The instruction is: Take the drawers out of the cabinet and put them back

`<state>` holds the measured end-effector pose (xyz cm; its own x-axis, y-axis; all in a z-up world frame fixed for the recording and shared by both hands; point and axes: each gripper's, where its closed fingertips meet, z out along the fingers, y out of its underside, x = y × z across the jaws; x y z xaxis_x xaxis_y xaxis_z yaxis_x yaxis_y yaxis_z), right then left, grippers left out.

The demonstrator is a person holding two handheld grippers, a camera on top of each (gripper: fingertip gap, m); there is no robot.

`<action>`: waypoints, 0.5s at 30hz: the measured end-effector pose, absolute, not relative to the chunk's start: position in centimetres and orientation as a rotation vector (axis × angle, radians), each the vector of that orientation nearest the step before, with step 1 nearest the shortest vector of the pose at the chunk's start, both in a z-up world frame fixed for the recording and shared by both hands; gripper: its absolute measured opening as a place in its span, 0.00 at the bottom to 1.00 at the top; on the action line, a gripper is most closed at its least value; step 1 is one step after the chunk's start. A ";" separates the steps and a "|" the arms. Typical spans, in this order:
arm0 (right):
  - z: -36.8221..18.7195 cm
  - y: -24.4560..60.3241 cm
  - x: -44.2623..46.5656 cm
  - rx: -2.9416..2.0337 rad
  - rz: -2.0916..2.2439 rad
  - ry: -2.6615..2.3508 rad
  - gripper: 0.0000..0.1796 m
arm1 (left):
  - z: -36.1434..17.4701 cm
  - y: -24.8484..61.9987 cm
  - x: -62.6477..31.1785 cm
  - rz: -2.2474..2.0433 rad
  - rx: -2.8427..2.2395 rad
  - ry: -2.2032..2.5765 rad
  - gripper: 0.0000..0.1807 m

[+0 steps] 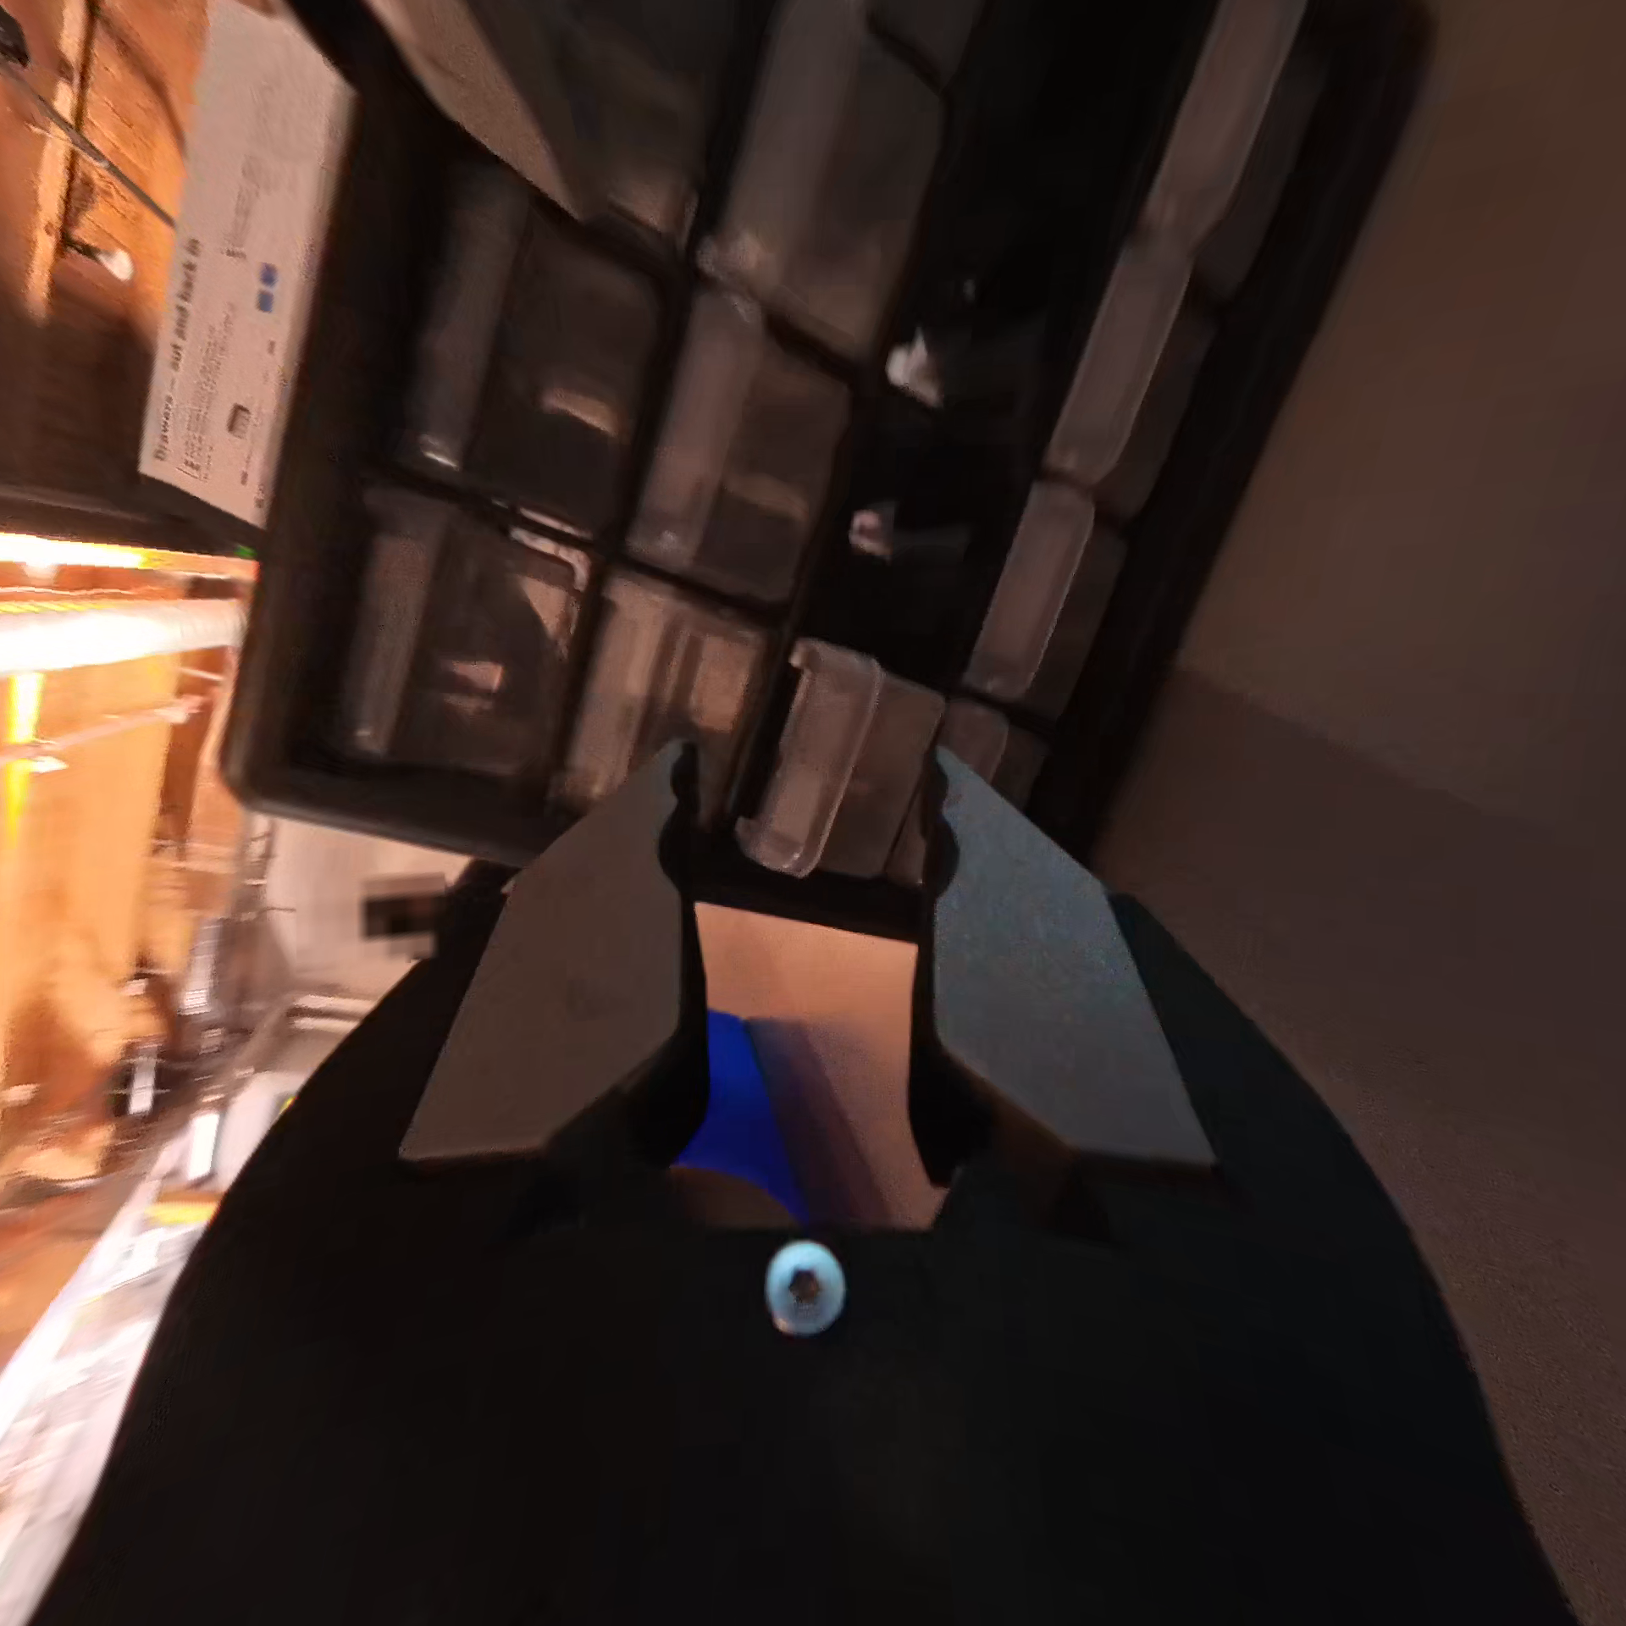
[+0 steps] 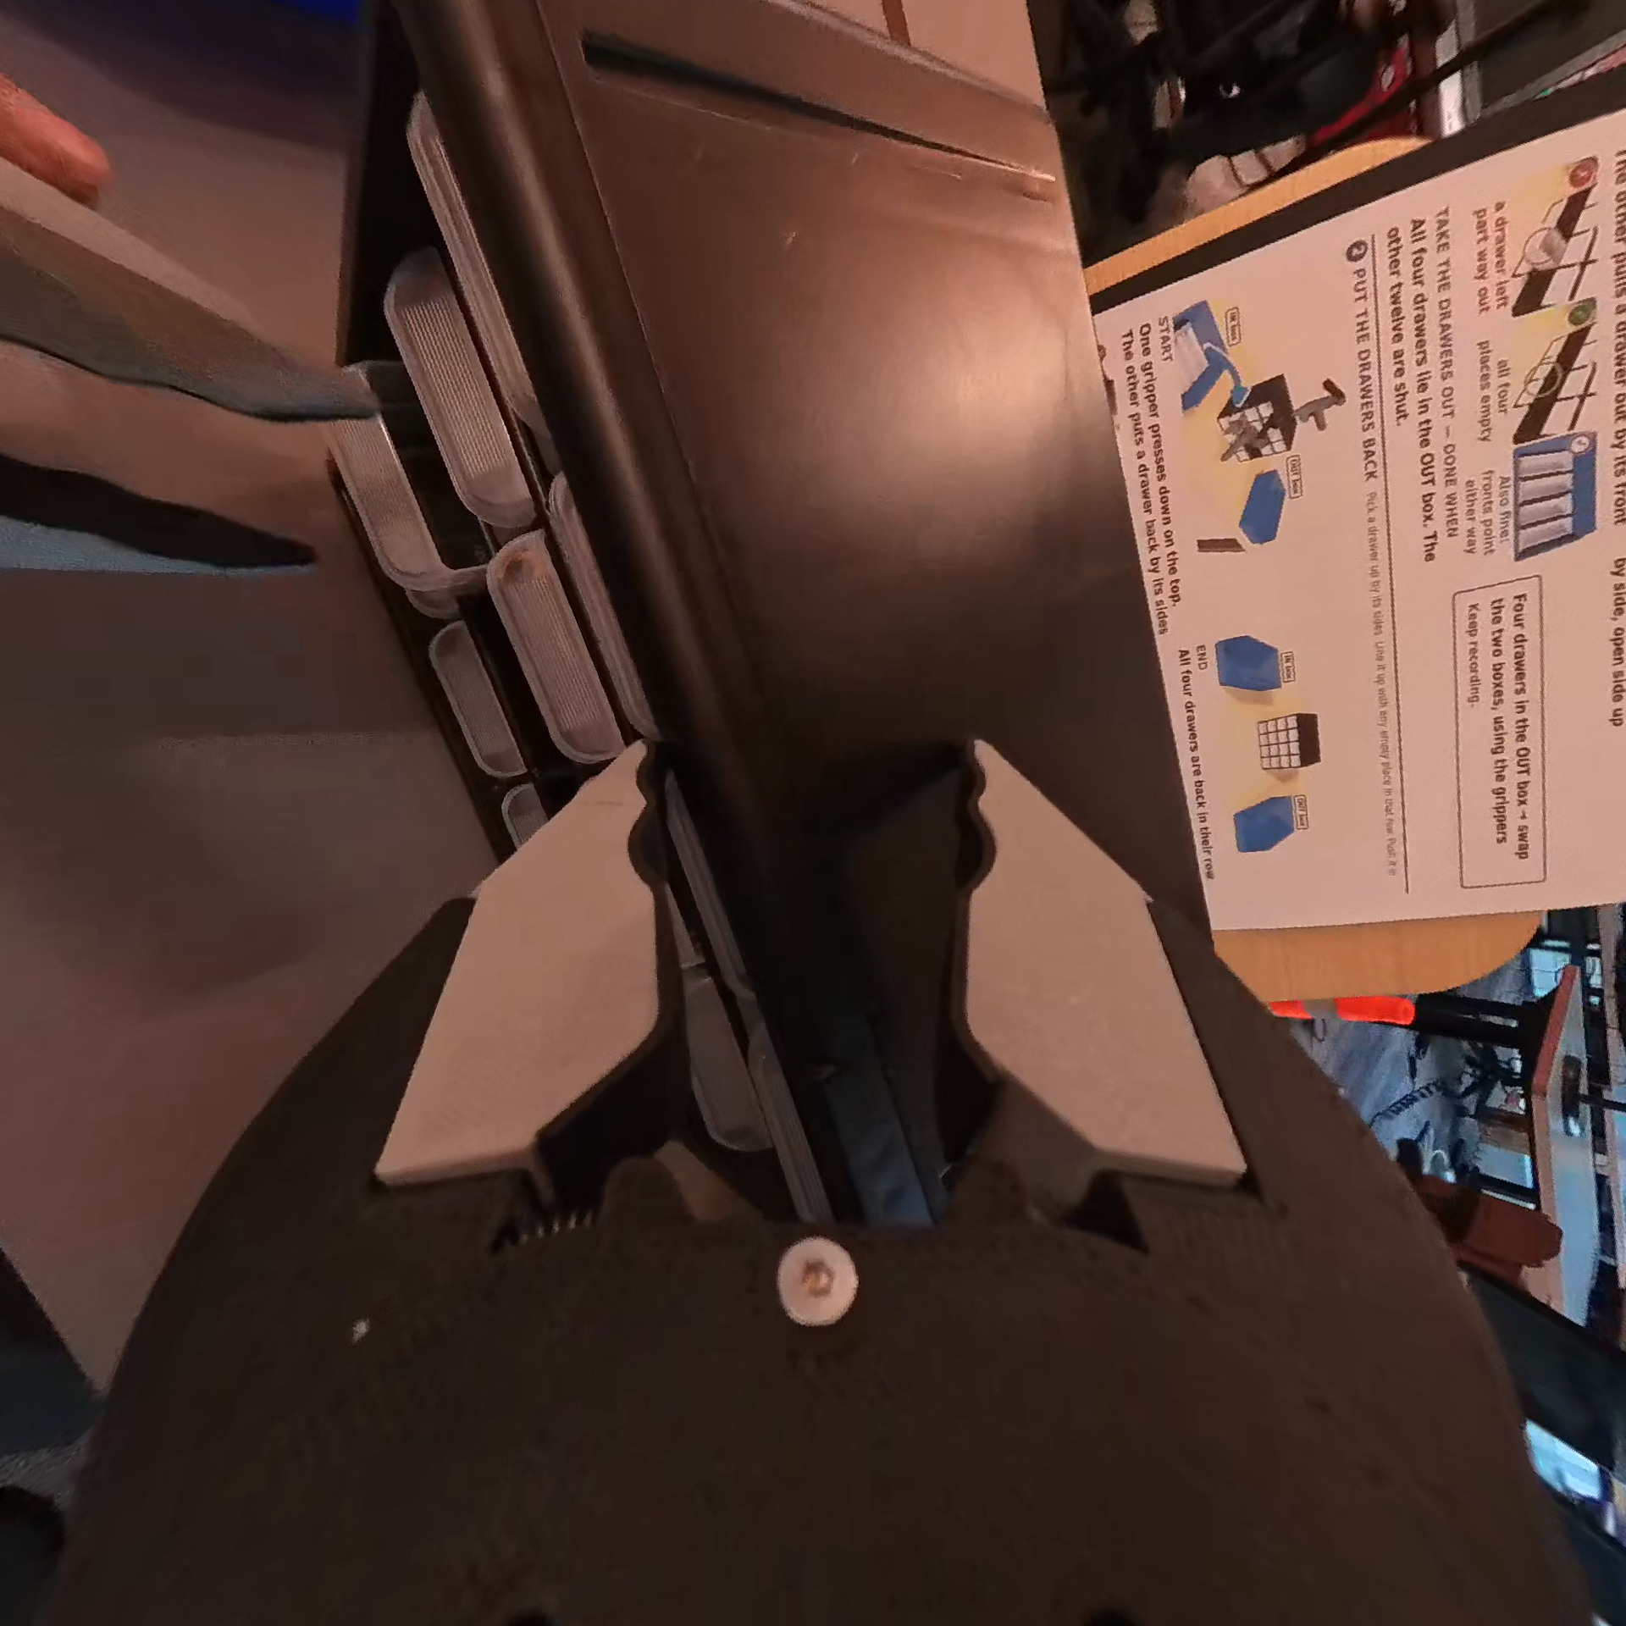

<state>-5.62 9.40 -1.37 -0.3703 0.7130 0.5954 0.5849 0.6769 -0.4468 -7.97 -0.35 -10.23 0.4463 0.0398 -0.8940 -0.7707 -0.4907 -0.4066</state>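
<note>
The left gripper (image 1: 805, 783) stands open, its jaws set either side of a clear drawer (image 1: 823, 757) jutting from the black cabinet (image 1: 290, 669), though contact is too blurred to judge; around it sit more clear drawers, most pushed in, with dark gaps in one line (contents unreadable); the right gripper (image 2: 809, 765) is spread wide over the cabinet's smooth top panel (image 2: 880, 396), gripping nothing; beyond lies a printed instruction sheet (image 2: 1373, 528) on a wooden board (image 2: 1373, 955).

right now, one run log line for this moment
left gripper: open, straddling clear drawer front | right gripper: open, over black cabinet top | drawer: partly out
</note>
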 end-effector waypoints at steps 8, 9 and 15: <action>-1.4 9.4 -5.6 -1.016 0.214 -2.081 0.36 | -10.8 0.2 -9.2 1.304 -1.751 0.700 0.08; -1.4 9.4 -5.6 -1.017 0.219 -2.078 0.36 | -10.9 0.0 -8.8 1.317 -1.749 0.716 0.08; -1.3 9.4 -5.7 -1.012 0.240 -2.066 0.36 | -11.0 -3.9 -4.2 1.287 -1.696 0.823 0.07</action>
